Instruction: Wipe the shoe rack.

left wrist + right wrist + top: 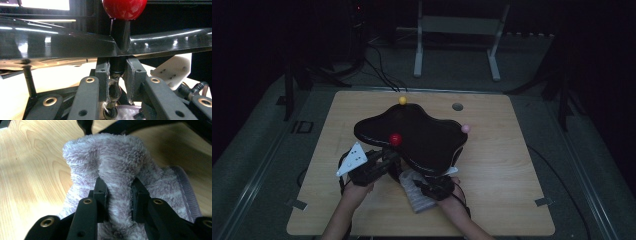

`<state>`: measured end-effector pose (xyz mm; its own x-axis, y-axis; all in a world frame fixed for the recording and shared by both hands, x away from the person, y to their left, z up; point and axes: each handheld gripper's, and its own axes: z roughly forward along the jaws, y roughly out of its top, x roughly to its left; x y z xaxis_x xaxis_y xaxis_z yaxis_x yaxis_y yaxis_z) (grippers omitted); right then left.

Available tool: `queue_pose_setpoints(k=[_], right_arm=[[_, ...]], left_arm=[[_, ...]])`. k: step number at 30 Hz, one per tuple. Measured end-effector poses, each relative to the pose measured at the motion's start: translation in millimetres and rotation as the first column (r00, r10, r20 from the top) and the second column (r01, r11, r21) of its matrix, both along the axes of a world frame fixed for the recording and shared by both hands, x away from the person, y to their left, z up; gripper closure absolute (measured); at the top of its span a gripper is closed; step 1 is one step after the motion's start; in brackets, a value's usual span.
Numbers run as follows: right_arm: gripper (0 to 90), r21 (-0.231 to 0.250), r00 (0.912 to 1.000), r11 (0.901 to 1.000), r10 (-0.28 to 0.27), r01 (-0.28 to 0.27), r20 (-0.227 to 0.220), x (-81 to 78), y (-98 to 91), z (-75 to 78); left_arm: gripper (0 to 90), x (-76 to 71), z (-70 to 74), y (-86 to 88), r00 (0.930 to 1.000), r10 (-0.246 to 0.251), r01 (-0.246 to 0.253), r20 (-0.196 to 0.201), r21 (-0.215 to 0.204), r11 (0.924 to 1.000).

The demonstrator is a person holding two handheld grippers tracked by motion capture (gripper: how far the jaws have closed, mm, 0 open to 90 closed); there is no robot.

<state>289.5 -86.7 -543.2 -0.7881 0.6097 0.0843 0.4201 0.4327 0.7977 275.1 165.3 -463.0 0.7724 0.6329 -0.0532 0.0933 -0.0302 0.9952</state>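
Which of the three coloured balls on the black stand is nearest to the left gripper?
The red ball; the left gripper grips its post, unlike the yellow ball and pink ball.

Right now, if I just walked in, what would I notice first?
Probably the big shiny black wavy tray standing on legs in the middle of the wooden table, with bright balls on top: red at the front, yellow at the back, pink on the right. The left claw grips the post under the red ball. The right claw pinches a fluffy pale purple towel at the tray's front edge.
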Motion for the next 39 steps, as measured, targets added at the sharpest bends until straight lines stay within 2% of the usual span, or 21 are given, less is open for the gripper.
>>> queue_pose_setpoints(k=[2,3,4,6,7,8,10,11,12,13,14,15,16,17,19,23,28,32,37,39], right_arm=[[71.0,-0.002,0.9999,1.0000,-0.008,0.008,0.015,0.1,5.4,-1.2],[71.0,-0.024,0.9990,0.9989,-0.042,0.041,-0.015,-2.4,6.6,-0.7],[71.1,-0.023,0.9979,0.9982,-0.055,0.054,-0.034,-3.6,7.5,-0.8],[71.4,-0.025,0.9984,0.9985,-0.050,0.049,-0.027,-2.7,5.6,-1.4],[71.5,0.011,0.9960,0.9996,0.027,-0.028,0.086,5.8,4.0,-5.5],[71.6,0.020,0.9998,0.9997,-0.017,0.017,-0.004,-0.9,3.2,-4.3],[71.7,0.011,0.9998,0.9998,-0.018,0.018,0.007,-0.7,-0.5,-4.3],[71.7,-0.004,0.9988,0.9990,-0.045,0.045,0.018,-0.8,-4.0,-3.7],[71.7,0.019,0.9994,0.9996,0.021,-0.021,0.028,3.1,-6.7,-5.7],[71.8,0.012,0.9998,0.9998,-0.016,0.015,0.014,3.0,-11.5,-5.2],[71.8,0.018,0.9999,0.9998,-0.006,0.006,0.015,5.3,-15.8,-5.9],[71.9,-0.006,0.9987,0.9992,-0.040,0.041,0.029,6.0,-21.7,-5.5],[71.9,-0.025,0.9983,0.9986,-0.047,0.047,0.035,6.9,-26.6,-5.5],[72.0,-0.016,0.9988,0.9988,-0.047,0.047,0.016,6.6,-29.7,-5.7],[72.0,-0.027,0.9973,0.9980,-0.056,0.058,0.048,9.5,-38.6,-6.8],[72.1,-0.043,0.9941,0.9953,-0.084,0.087,0.068,15.6,-54.3,-6.6],[72.0,-0.028,0.9889,0.9894,-0.141,0.142,0.048,26.3,-71.5,-6.5],[72.0,-0.036,0.9792,0.9793,-0.198,0.199,0.046,39.8,-87.0,-5.5],[71.6,-0.022,0.9660,0.9658,-0.258,0.258,0.010,53.3,-101.7,-5.1],[71.5,-0.026,0.9648,0.9644,-0.263,0.263,0.005,56.1,-102.5,-3.7]], left_arm=[[75.2,-0.1,0.0,-0.1,1.0000,0.000,0.000,0.000,0.000,1.0000],[75.1,0.0,0.1,0.0,1.0000,0.000,0.000,0.000,0.001,1.0000],[75.2,-0.1,0.3,0.0,1.0000,-0.001,0.001,-0.001,0.003,1.0000],[75.2,0.0,0.4,0.1,1.0000,0.002,-0.002,0.000,0.005,1.0000],[75.2,0.3,0.3,0.3,1.0000,-0.001,0.001,-0.002,0.001,1.0000],[75.1,0.3,0.2,0.2,1.0000,0.000,0.000,-0.001,0.001,1.0000],[75.1,0.3,0.3,0.2,1.0000,-0.003,0.003,-0.003,0.001,1.0000],[75.1,0.2,0.4,0.1,1.0000,-0.001,0.001,-0.002,0.004,1.0000],[75.1,0.2,0.4,0.1,1.0000,-0.002,0.002,-0.003,0.003,1.0000],[75.1,0.3,0.4,0.1,1.0000,-0.003,0.003,-0.003,0.003,1.0000],[75.1,0.5,0.4,0.2,1.0000,-0.004,0.004,-0.004,0.002,1.0000],[75.1,0.6,0.2,0.0,1.0000,-0.007,0.007,-0.005,-0.002,1.0000],[75.1,0.8,0.1,0.1,1.0000,-0.007,0.007,-0.004,-0.002,1.0000],[75.1,1.0,-0.2,0.1,0.9999,-0.009,0.009,-0.004,-0.005,0.9999],[75.1,1.1,-0.3,0.1,0.9999,-0.010,0.010,-0.004,-0.005,0.9999],[75.1,1.3,-0.3,0.0,0.9999,-0.013,0.013,-0.004,-0.005,0.9999],[75.1,1.5,-0.4,0.1,0.9999,-0.016,0.016,-0.006,-0.008,0.9999],[75.1,1.8,-0.7,0.2,0.9998,-0.017,0.017,-0.005,-0.008,0.9998],[75.1,1.7,-0.8,-0.1,0.9999,-0.016,0.016,-0.003,-0.007,0.9998],[75.1,2.1,-0.9,0.2,0.9998,-0.019,0.019,-0.003,-0.009,0.9998]])
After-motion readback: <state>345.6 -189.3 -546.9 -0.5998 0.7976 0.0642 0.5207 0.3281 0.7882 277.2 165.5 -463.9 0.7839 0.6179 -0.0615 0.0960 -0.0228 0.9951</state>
